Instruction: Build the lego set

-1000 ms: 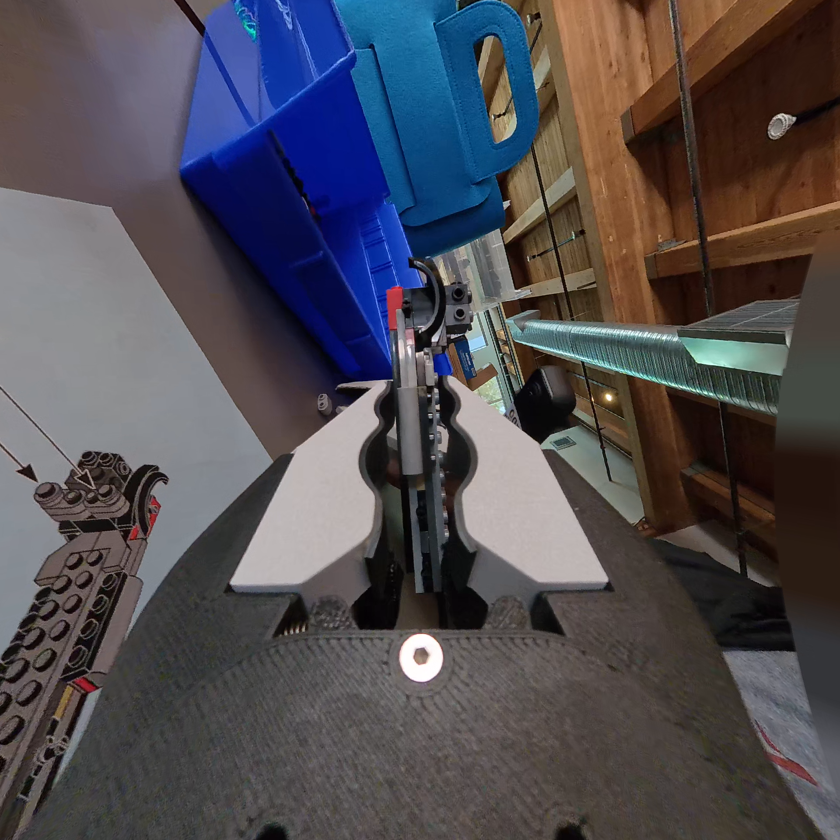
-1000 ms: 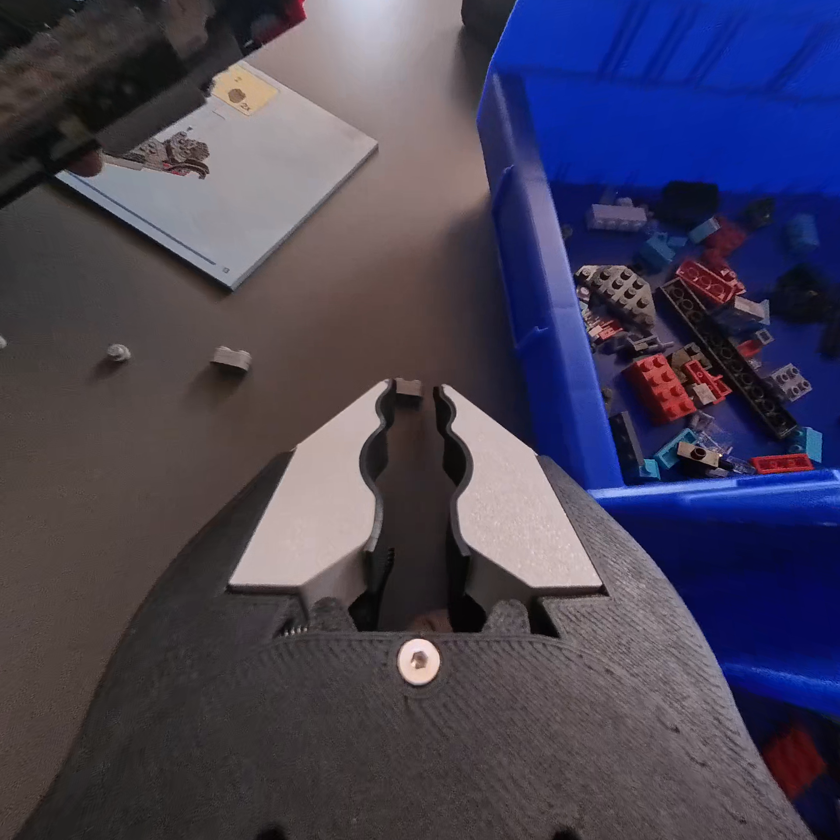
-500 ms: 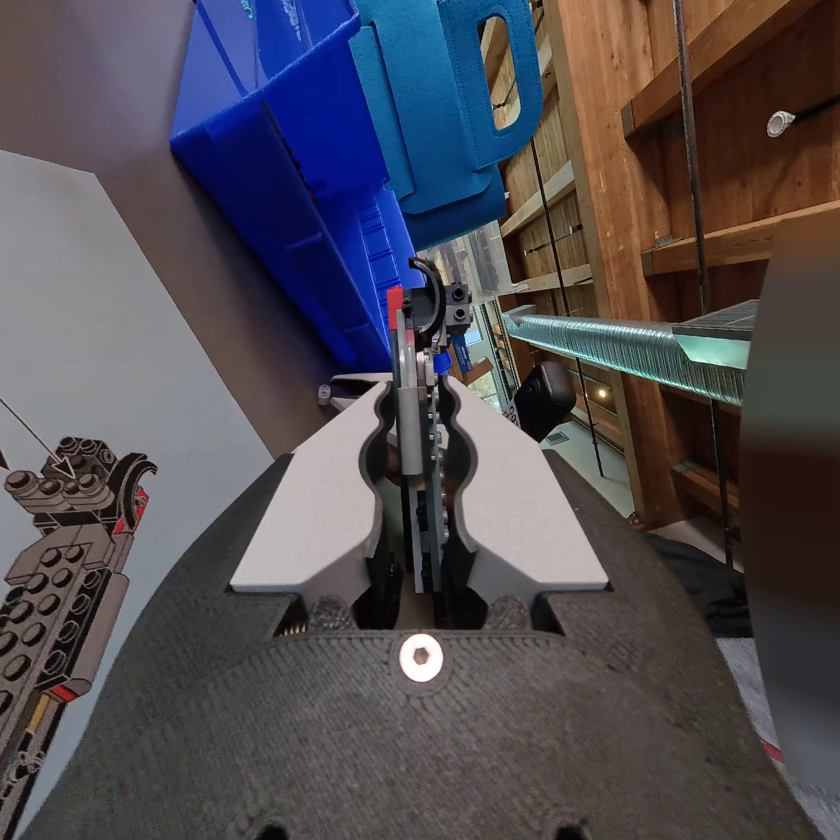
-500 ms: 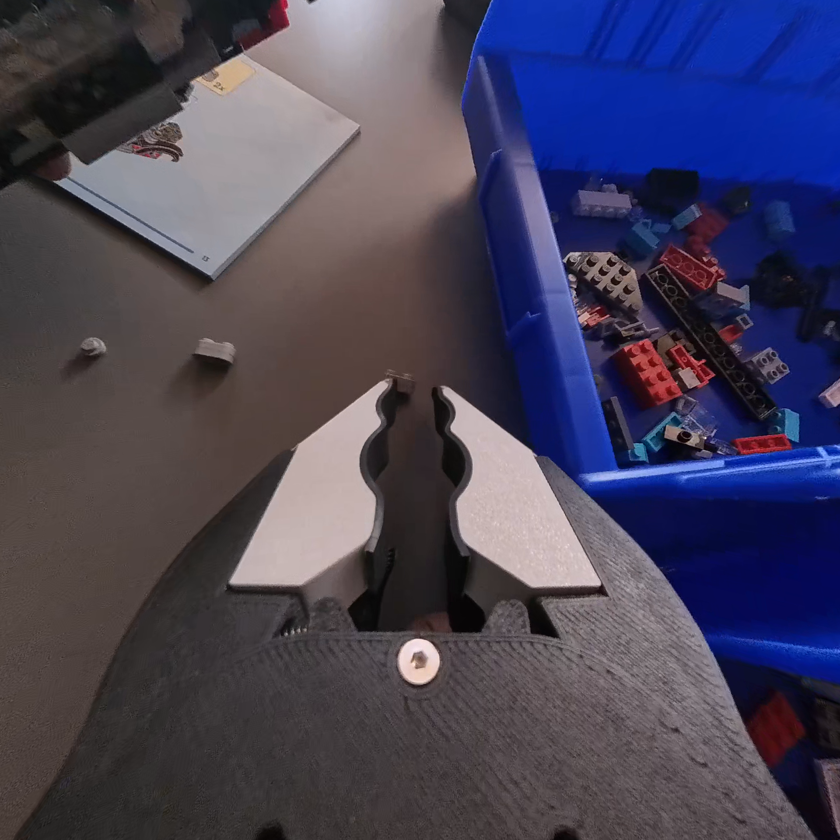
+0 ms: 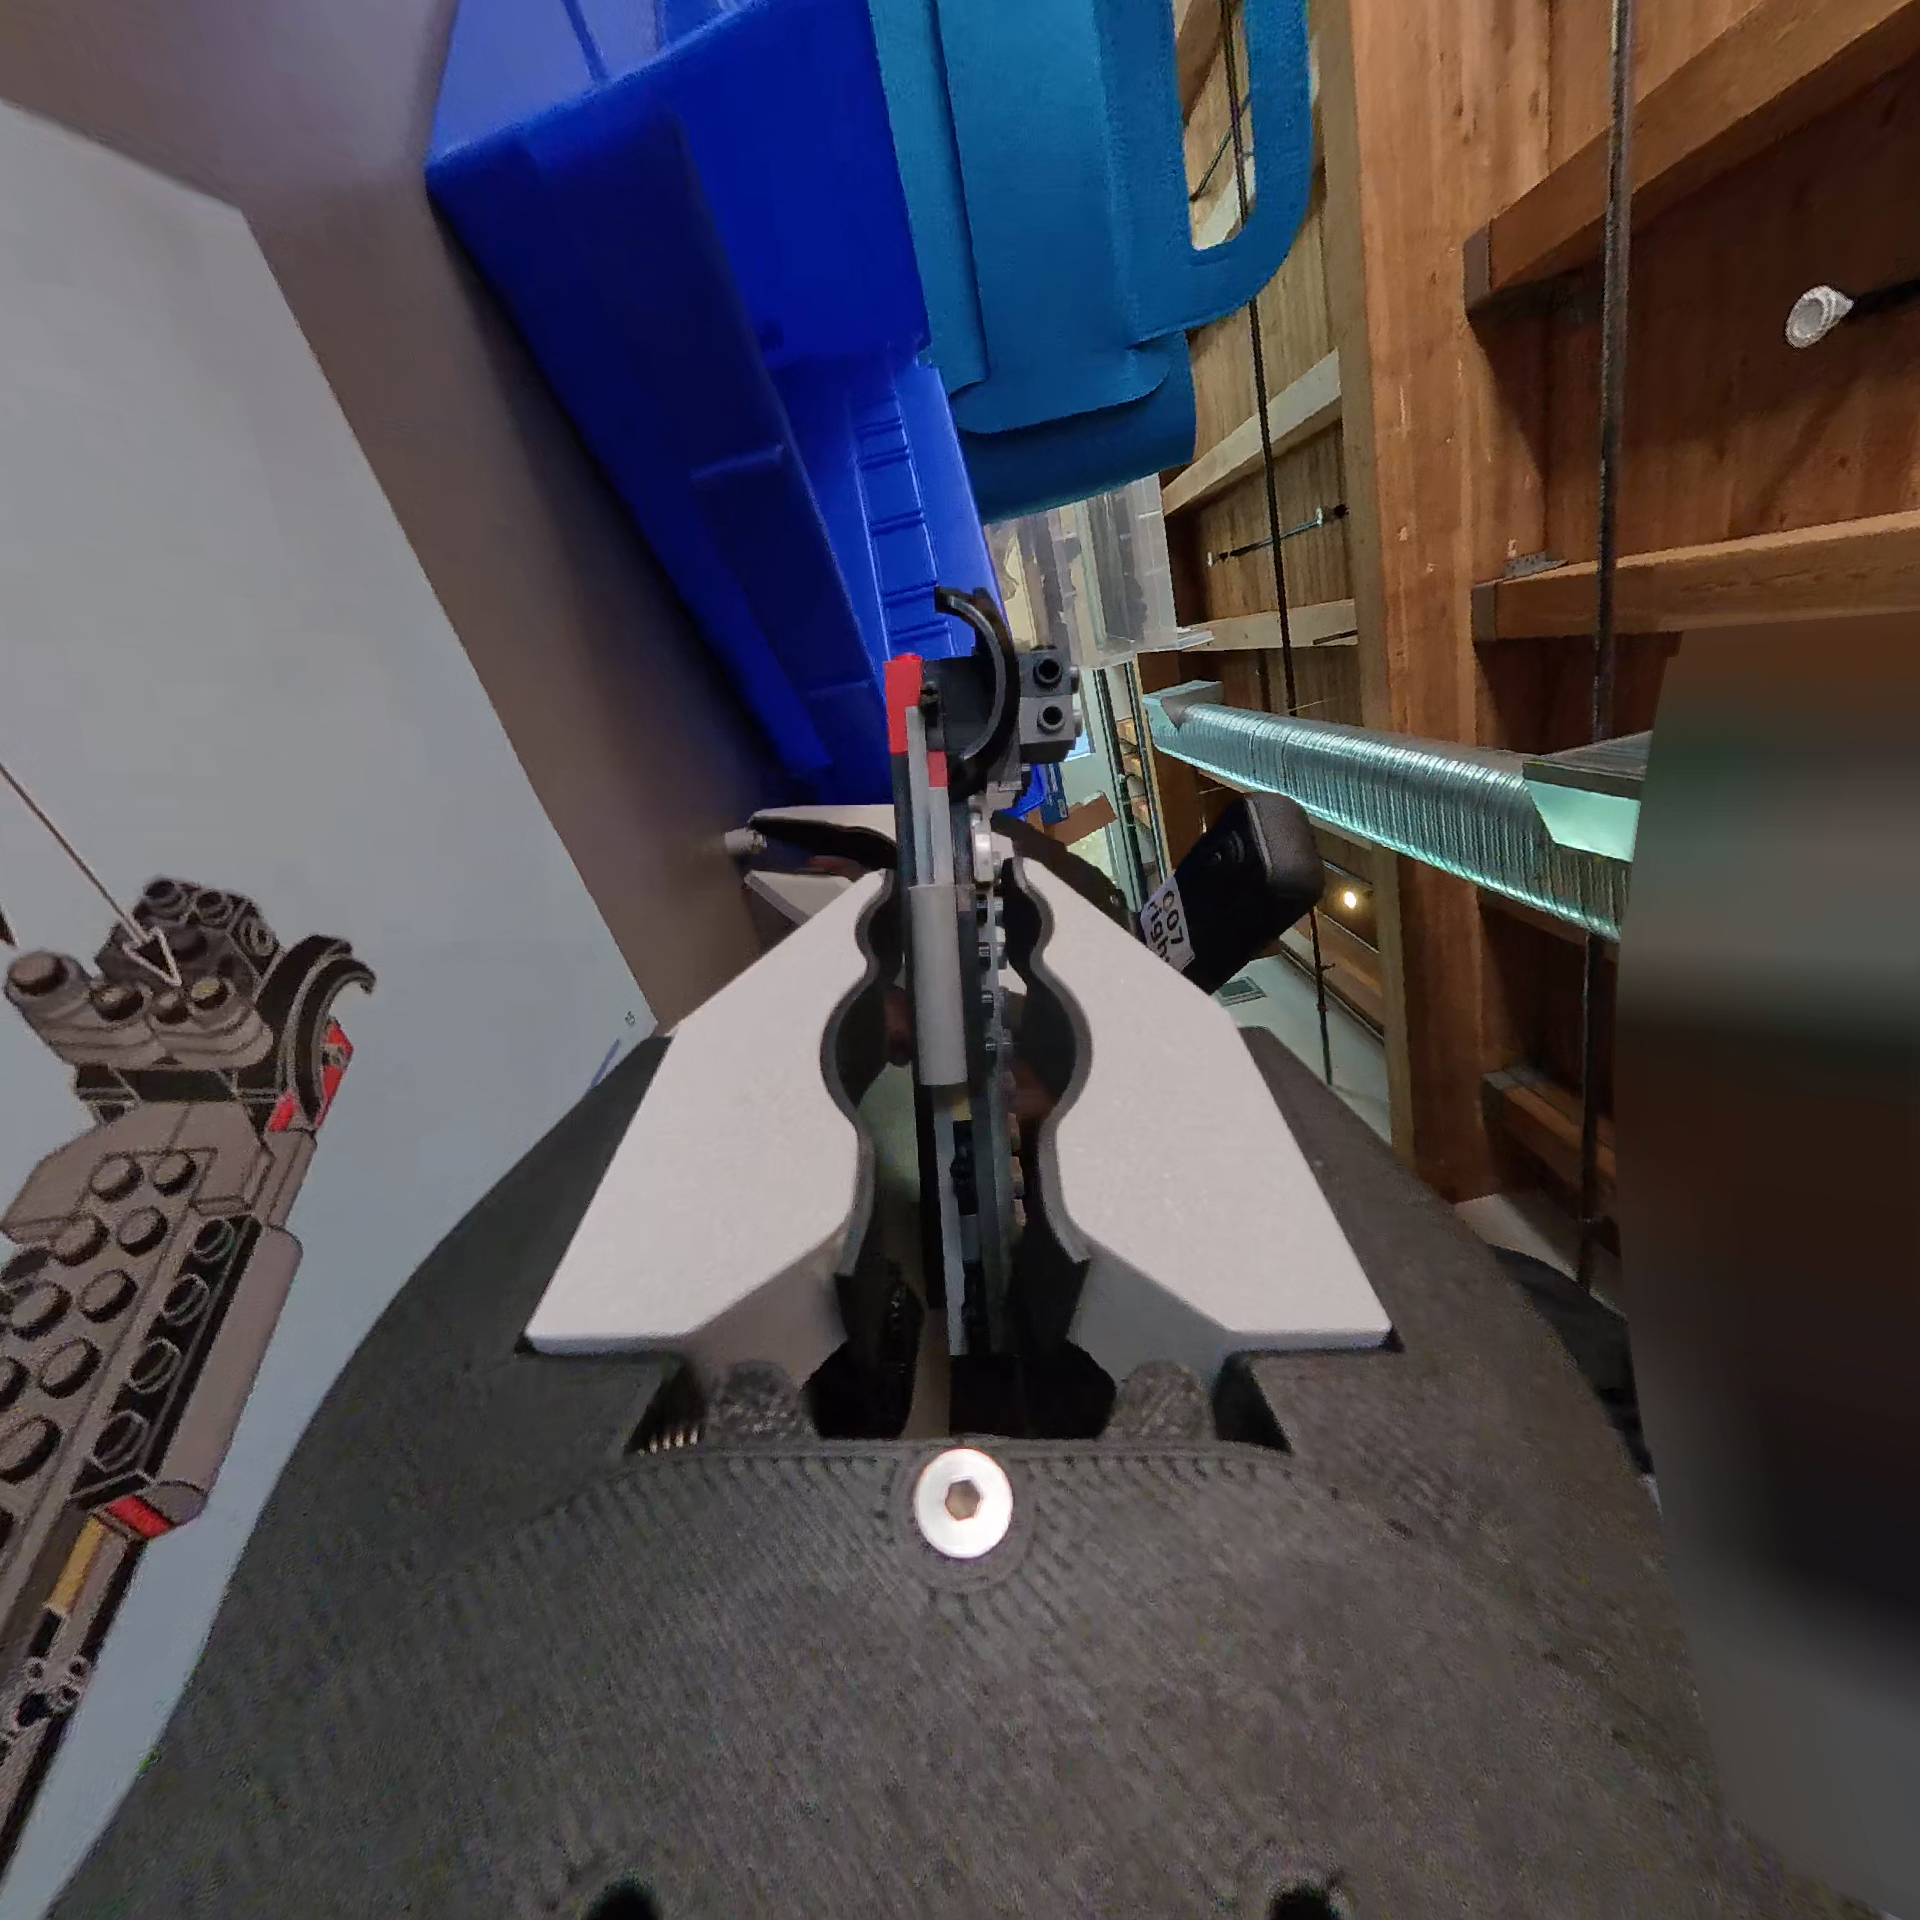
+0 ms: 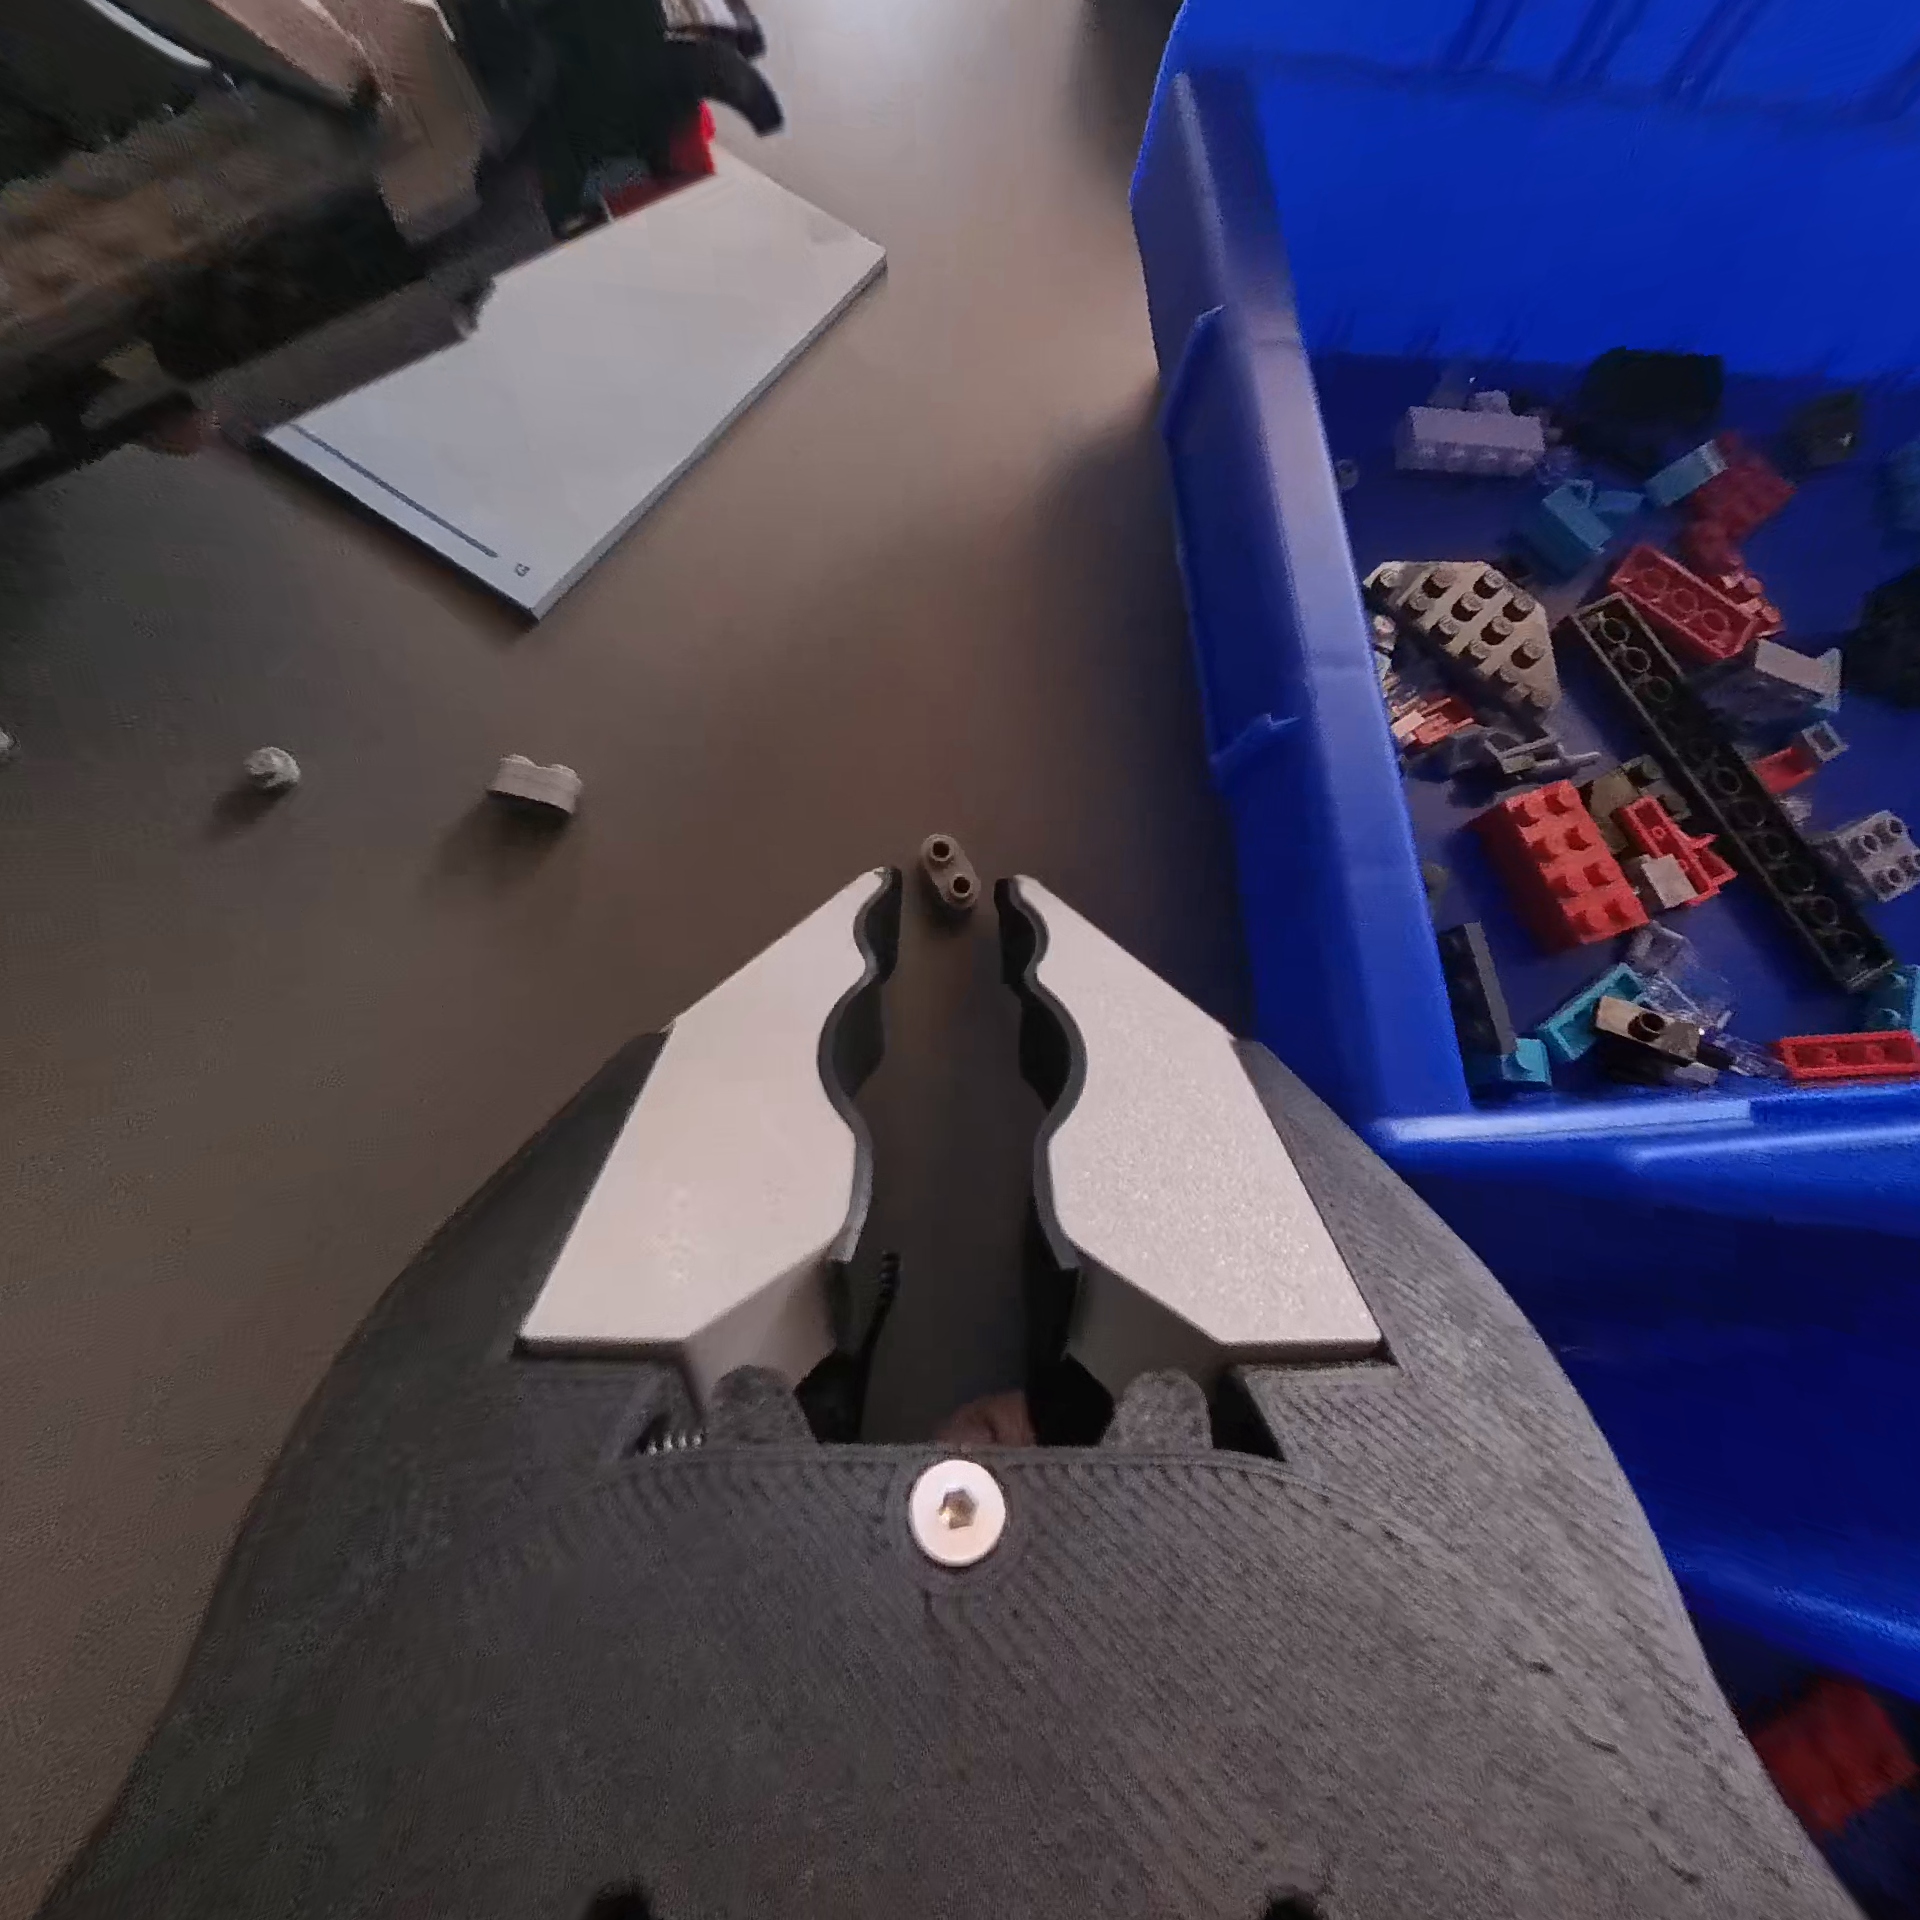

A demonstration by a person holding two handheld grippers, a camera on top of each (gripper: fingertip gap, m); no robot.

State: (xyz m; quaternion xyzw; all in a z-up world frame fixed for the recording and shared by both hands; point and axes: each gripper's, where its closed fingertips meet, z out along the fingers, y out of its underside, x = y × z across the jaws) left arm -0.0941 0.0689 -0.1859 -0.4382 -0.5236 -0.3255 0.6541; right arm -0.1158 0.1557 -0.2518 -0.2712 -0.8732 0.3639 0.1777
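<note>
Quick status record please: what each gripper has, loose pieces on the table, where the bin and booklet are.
left gripper: shut on lego assembly, held edge-on
right gripper: open, small dark two-hole piece at its fingers' tips, not clamped
loose on table: grey brick, small grey stud
blue bin: right, holds mixed bricks
instruction booklet: far left

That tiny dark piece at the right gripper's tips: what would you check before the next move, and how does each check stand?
1. Left gripper shut on the partly built model: ok.
2. Right gripper open: ok.
3. Small dark two-hole piece lined up with the gap between its tips: ok.
4. Piece actually gripped: not ok, gaps show either side.
5. Piece resting on the table or lifted: cannot tell.
6. Spare grey pieces lying apart from the gripper: ok.
</note>
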